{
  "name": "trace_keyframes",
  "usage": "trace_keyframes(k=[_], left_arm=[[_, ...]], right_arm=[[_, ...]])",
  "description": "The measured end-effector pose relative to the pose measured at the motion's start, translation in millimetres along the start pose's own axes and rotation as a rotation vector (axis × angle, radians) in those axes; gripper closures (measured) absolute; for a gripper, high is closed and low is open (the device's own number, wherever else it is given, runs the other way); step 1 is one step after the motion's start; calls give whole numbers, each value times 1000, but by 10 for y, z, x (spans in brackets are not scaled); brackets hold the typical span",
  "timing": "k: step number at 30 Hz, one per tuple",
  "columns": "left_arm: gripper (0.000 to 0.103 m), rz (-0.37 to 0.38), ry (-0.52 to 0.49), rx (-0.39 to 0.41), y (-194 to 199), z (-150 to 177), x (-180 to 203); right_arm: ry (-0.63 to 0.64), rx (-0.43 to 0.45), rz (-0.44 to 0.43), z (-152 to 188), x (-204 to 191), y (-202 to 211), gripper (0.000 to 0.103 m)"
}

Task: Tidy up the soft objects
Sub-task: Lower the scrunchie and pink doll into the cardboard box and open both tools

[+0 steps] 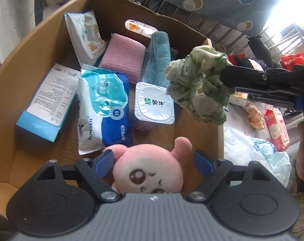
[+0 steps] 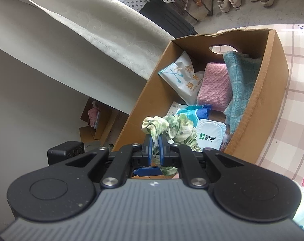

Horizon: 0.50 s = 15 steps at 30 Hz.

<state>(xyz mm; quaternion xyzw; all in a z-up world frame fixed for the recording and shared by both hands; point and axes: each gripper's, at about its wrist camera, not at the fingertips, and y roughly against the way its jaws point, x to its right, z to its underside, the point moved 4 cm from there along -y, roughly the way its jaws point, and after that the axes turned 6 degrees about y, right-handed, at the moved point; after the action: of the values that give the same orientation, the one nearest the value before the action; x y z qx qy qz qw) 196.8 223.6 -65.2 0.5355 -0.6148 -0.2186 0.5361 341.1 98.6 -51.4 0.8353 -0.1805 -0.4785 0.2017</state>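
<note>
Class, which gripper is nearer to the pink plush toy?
Left. The left gripper straddles the pink plush toy with open fingers; the right gripper holds a green scrunchie above the cardboard box.

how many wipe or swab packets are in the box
2. The cotton swab packet leans at the far left; the blue wet wipes pack lies in the middle beside the yogurt cup. Others may be hidden.
</note>
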Motion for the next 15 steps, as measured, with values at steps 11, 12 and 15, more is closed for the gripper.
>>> trace_keyframes(k=[11, 12, 15], left_arm=[[14, -144, 11, 302, 1091, 92, -200], [14, -170, 18, 331, 1193, 116, -250], [13, -236, 42, 399, 1480, 179, -435]], right_arm=[[37, -51, -64, -94, -449, -267, 97], [41, -65, -73, -101, -513, -345, 97], [42, -125, -88, -89, -678, -640, 96]])
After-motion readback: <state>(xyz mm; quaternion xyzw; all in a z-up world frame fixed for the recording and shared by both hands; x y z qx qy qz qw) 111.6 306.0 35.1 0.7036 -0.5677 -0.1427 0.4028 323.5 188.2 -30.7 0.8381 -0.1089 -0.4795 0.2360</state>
